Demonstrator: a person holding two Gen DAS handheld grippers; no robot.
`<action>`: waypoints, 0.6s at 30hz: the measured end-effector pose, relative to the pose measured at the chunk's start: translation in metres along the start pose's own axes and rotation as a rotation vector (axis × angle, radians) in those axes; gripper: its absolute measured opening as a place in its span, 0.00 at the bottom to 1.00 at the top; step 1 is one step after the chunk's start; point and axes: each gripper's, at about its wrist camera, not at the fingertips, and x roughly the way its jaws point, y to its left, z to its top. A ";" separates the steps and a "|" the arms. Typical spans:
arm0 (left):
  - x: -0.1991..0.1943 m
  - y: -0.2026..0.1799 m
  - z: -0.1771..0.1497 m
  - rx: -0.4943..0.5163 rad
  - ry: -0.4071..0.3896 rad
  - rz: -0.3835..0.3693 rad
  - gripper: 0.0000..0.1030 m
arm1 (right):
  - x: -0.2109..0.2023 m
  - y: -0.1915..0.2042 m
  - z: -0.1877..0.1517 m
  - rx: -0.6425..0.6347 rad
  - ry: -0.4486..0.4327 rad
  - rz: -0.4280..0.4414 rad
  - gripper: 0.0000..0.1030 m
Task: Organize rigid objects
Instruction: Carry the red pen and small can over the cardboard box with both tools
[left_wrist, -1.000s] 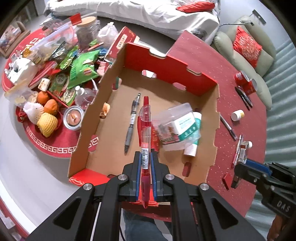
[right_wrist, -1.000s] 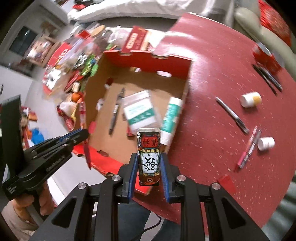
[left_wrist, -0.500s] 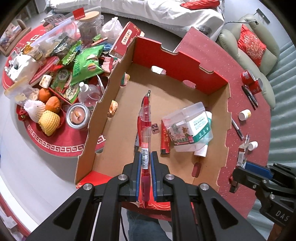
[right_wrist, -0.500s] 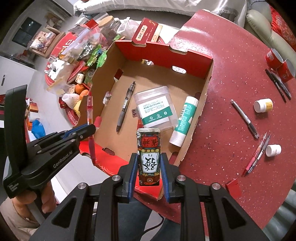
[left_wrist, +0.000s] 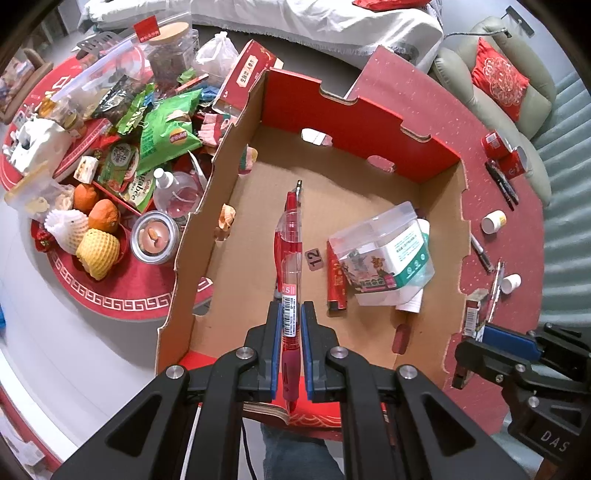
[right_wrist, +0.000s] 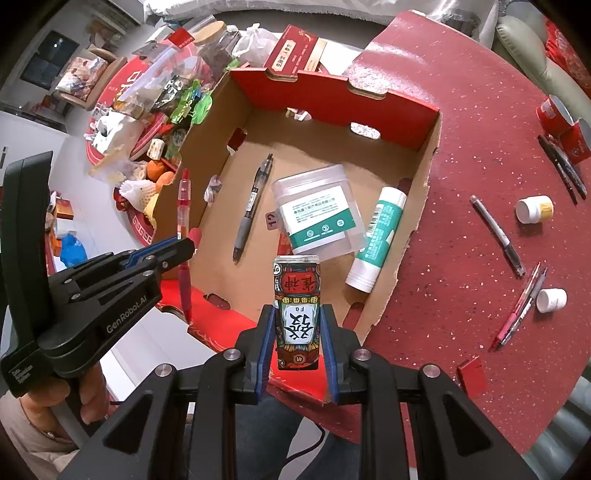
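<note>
Green snack bags (left_wrist: 166, 129), oranges (left_wrist: 98, 210), red cushion (left_wrist: 498, 79), glass jar (left_wrist: 170, 51).

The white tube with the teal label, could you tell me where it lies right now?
In the right wrist view the white tube with the teal label lies inside the cardboard box, along its right wall, beside the clear plastic tub.

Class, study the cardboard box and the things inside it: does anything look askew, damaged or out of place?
Yes. The clear plastic tub lies tipped on its side, leaning over the white and green tube rather than standing. The cardboard box has a ragged, uneven right wall. Pens and small white bottles lie scattered outside it.
</note>
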 end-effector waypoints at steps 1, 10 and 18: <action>0.001 0.000 0.000 0.002 0.003 0.003 0.10 | 0.001 0.001 0.000 0.000 0.003 0.000 0.25; 0.010 -0.003 0.000 0.046 0.018 0.038 0.10 | 0.012 0.000 -0.002 0.005 0.032 0.003 0.25; 0.018 -0.007 -0.001 0.076 0.035 0.060 0.10 | 0.019 -0.002 -0.006 0.020 0.049 0.005 0.25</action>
